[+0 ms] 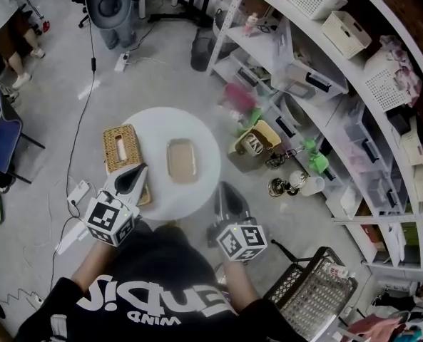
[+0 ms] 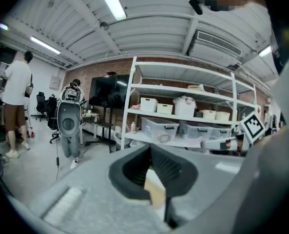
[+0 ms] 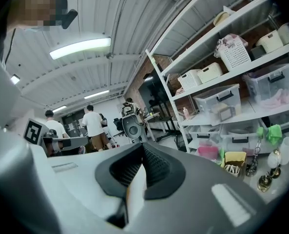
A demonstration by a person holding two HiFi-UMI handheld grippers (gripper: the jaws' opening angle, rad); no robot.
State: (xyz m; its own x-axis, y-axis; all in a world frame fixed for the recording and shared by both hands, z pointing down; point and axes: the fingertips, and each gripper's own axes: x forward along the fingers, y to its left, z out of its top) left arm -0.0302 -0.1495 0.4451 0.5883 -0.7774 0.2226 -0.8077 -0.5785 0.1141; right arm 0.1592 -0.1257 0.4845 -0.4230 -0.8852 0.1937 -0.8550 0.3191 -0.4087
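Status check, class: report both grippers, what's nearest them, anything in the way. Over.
Left gripper shut, empty, above woven tissue box, near end. Right gripper shut, empty, at near edge of round white table. Tan tray mid-table, untouched. Nothing blocking.

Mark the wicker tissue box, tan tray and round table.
wicker tissue box (image 1: 121,147): head view, top, at slot
tan tray (image 1: 182,161): head view, its middle
round table (image 1: 158,123): head view, bare top near far rim

a tray (image 1: 182,160) lies mid-desk (image 1: 202,128), with a woven box (image 1: 120,147) on the desk's left edge. the left gripper (image 1: 130,181) is over the box's near end, the right gripper (image 1: 227,194) at the near right rim. shelves (image 1: 264,48) stand to the right.
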